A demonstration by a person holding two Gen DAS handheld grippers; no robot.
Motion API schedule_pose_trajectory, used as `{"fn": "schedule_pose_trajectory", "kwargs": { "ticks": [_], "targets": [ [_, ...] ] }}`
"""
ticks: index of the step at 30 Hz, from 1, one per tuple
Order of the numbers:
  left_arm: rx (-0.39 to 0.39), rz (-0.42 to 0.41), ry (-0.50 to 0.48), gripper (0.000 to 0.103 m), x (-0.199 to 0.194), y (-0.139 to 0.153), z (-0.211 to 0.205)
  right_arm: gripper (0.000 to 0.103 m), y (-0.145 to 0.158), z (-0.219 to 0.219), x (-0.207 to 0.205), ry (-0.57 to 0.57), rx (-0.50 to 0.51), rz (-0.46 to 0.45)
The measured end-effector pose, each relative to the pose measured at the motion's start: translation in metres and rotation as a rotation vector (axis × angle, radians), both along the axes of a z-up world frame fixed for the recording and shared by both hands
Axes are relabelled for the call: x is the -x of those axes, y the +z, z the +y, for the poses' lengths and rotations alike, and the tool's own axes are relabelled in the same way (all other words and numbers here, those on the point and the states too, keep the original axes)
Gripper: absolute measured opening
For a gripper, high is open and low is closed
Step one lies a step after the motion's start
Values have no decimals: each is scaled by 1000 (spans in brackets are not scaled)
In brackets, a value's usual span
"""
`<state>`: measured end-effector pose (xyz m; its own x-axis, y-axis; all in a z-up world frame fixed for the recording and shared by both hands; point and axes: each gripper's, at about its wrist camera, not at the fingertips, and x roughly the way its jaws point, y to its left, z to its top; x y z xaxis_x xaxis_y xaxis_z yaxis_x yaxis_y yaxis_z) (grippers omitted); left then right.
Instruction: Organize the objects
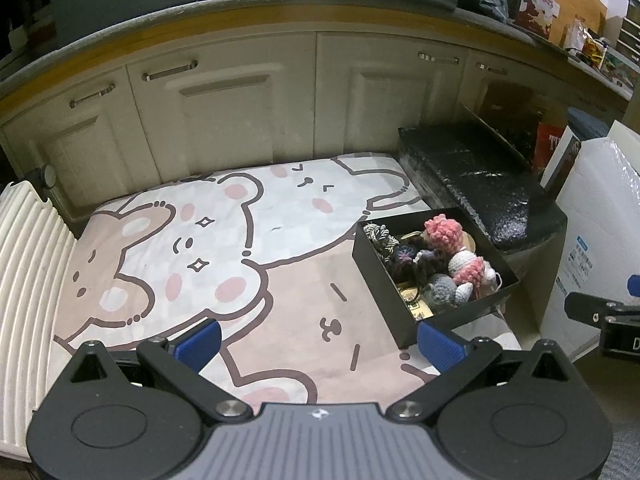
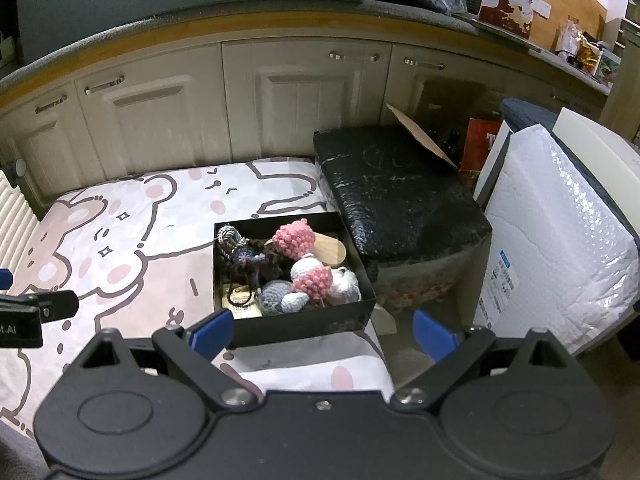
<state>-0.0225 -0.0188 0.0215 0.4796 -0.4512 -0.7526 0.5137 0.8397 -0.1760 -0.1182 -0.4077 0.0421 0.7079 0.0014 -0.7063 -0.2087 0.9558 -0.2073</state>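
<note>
A black open box (image 1: 404,322) (image 2: 304,326) sits at the right edge of a cartoon-bear cloth (image 1: 208,248) (image 2: 132,248). It holds several crocheted toys: a pink one (image 1: 442,232) (image 2: 294,238), a pink and white one (image 2: 314,278), a grey one (image 1: 440,290) (image 2: 276,294), a dark one (image 2: 250,258), and a wooden piece (image 2: 332,252). My left gripper (image 1: 320,344) is open and empty, low over the cloth, left of the box's near corner. My right gripper (image 2: 324,330) is open and empty, just in front of the box.
A black wrapped block (image 1: 480,184) (image 2: 396,200) lies right behind the box. White bubble-wrap packages (image 2: 560,240) (image 1: 596,216) stand at the right. Cream cabinet doors (image 1: 240,116) (image 2: 168,128) run along the back. A white ribbed panel (image 1: 28,280) is at the left.
</note>
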Motion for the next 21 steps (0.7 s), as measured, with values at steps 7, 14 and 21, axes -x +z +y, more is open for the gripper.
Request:
{"fn": "schedule_pose_trajectory", "kwargs": {
  "ticks": [7, 14, 21],
  "targets": [
    [-20, -7, -3, 103, 1, -1, 0, 97, 0, 0, 1, -4, 1, -4],
    [-18, -6, 0, 103, 1, -1, 0, 97, 0, -1, 1, -4, 7, -6],
    [-16, -7, 0, 103, 0, 0, 1, 97, 0, 0, 1, -6, 8, -8]
  ]
}}
